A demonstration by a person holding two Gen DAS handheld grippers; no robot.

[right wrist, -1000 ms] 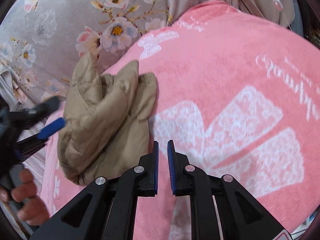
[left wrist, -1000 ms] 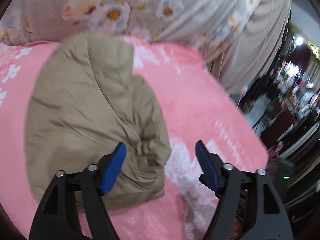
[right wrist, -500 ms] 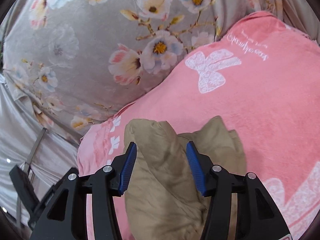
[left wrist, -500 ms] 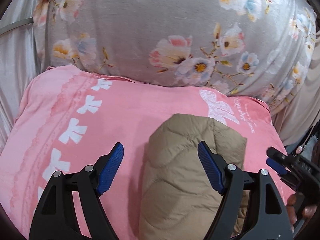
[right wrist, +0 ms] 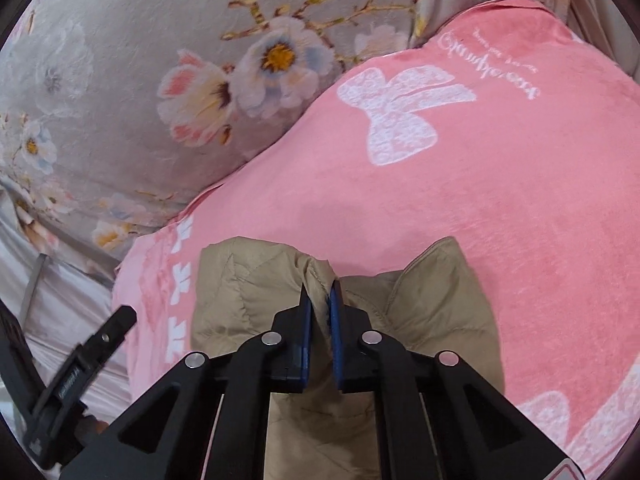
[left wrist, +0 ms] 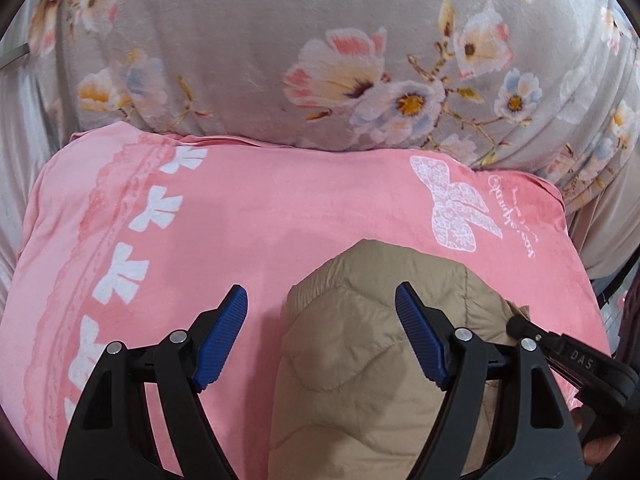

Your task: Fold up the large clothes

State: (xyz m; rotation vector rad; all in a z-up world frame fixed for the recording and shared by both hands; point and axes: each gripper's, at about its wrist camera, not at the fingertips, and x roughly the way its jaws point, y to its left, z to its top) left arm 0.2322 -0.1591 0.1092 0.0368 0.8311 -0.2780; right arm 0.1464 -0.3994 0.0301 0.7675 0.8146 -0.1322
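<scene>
Lying bunched on the pink blanket (left wrist: pixel 280 216), the tan quilted jacket (left wrist: pixel 360 380) is sitting toward the near right part of the bed, its rounded top pointing at the grey flowered cover (left wrist: pixel 320 40) behind. In the right wrist view the same jacket (right wrist: pixel 248 288) is showing two raised folds with a dip between them. The right tool (right wrist: pixel 319 312) is clenching a ridge of jacket fabric at that dip, its blue pads nearly meeting with cloth pinched between. The left tool (left wrist: pixel 320 336) is hovering over the jacket's left edge with its jaws spread wide and gripping nothing; one blue pad is over the blanket, the other over the quilted cloth. Whether those pads are touching the fabric is not clear. White bow prints (left wrist: pixel 120 272) are running down the blanket's left side, and a larger lace bow (left wrist: pixel 452 208) is sitting just beyond the jacket.
</scene>
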